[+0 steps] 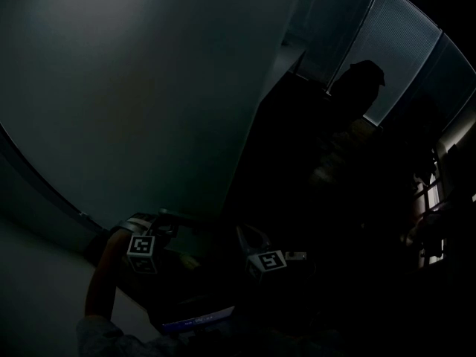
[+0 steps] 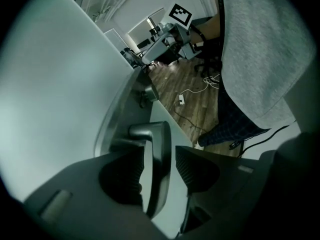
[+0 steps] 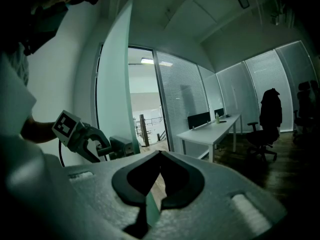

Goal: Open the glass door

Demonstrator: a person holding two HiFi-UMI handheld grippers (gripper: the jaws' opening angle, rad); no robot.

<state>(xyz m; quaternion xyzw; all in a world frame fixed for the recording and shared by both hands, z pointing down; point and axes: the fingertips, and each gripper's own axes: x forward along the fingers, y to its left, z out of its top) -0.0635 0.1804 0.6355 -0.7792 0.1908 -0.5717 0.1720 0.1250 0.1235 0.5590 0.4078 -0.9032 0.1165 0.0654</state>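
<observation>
Very dim in the head view: near-black over the whole right half, apart from a dark rounded silhouette (image 1: pixel 361 88) against faintly glowing grey slatted window blinds (image 1: pixel 405 43). Murky grey-green across the wide frosted glass door panel (image 1: pixel 149 88), fading smoothly toward the corners. Brighter in both gripper views, with a cool green cast. Brightest through the open doorway (image 3: pixel 145 104), under a white ceiling strip light (image 3: pixel 146 61). Soft sheen along the curved silver metal door handle (image 2: pixel 156 159), deep shadow just beside it. Strongly bowed straight lines, rounded black vignette at every edge. Blurred and grainy close to the lens on the grey right gripper (image 3: pixel 160 156).
</observation>
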